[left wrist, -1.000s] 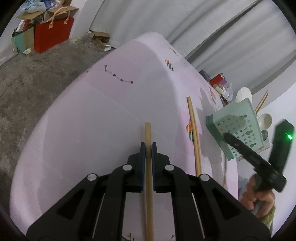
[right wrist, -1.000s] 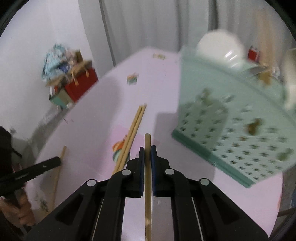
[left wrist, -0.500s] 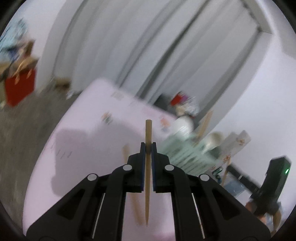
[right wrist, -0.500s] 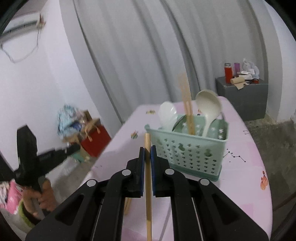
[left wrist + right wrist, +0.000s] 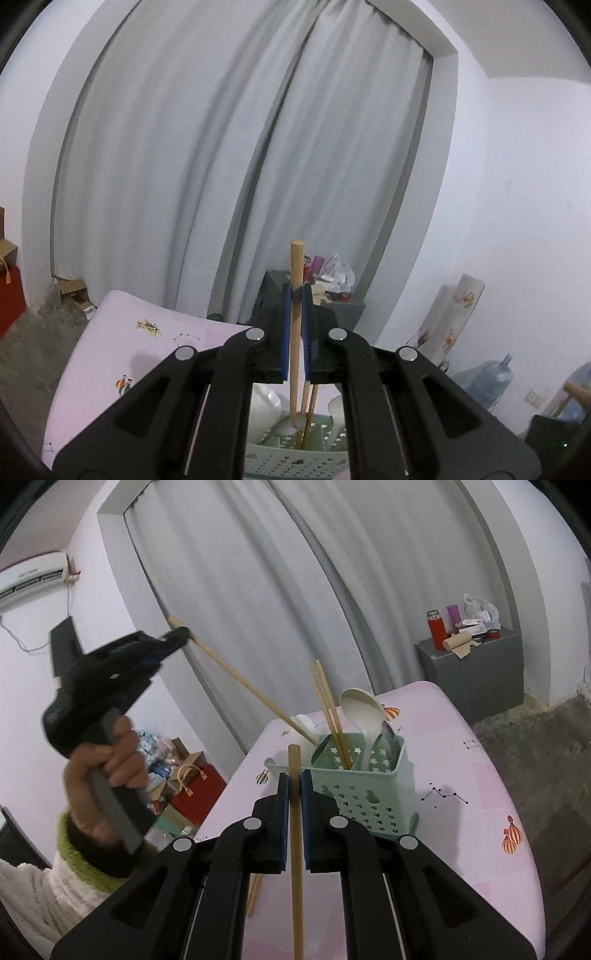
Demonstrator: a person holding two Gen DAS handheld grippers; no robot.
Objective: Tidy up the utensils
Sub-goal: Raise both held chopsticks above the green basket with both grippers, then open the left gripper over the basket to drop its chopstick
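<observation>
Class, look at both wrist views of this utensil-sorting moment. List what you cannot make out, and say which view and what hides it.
- Left wrist view: the green basket is mostly covered by the left hand-held gripper; its compartments are unclear.
- Left wrist view: the held chopstick's lower tip blurs among the utensils.
- Right wrist view: the right hand-held gripper's chopstick is cut off by the bottom edge.
- Right wrist view: a chopstick on the table is largely hidden behind that gripper.

Chopsticks [image 5: 328,716] and ladle [image 5: 364,716] in caddy [image 5: 369,786]
</observation>
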